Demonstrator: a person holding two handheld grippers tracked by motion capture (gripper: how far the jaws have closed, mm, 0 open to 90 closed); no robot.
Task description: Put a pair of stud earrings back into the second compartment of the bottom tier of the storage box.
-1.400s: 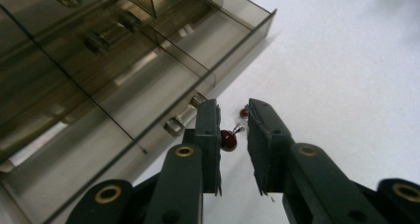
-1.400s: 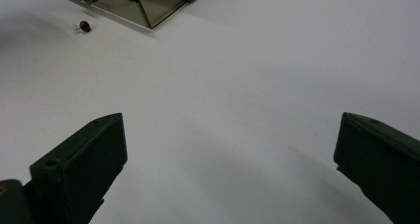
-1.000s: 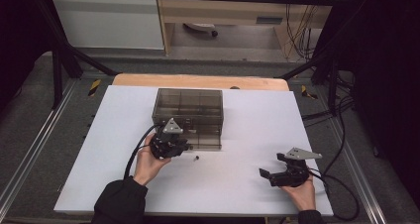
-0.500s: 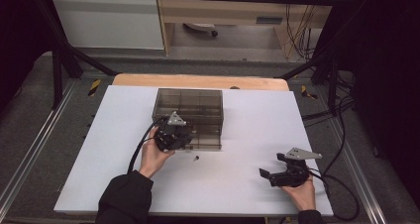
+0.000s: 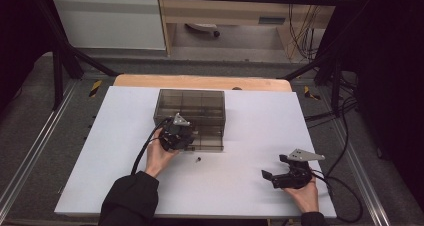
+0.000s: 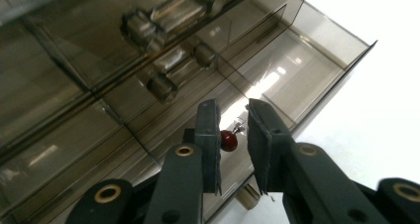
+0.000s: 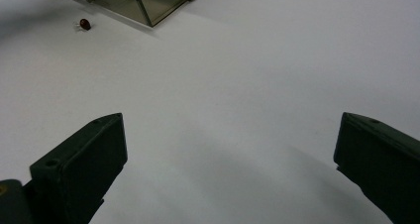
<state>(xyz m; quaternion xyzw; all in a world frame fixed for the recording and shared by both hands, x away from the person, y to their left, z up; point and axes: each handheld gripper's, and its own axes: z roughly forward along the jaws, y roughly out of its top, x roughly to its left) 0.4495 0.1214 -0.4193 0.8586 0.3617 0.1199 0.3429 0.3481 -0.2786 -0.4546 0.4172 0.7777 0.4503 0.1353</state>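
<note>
Left gripper (image 6: 233, 135) at centre of left gripper view, jaws a little apart, not clenched, small red bead (image 6: 228, 140) w/ wire leads between them, touching neither; over smoky box (image 6: 148, 85) compartment. Right gripper (image 7: 228, 164) lower frame, spread wide, grasping nothing, above white table (image 7: 247, 75). Another bead (image 7: 84, 24) upper left, beside box corner. No readable writing.

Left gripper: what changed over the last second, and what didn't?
The left gripper moved forward, from the box's near edge to over the smoked compartment box. Its jaws are slightly parted around a small red bead; whether they grip it is unclear. The right gripper stayed open at the near right; the box and the small part on the white table stayed put.
</note>
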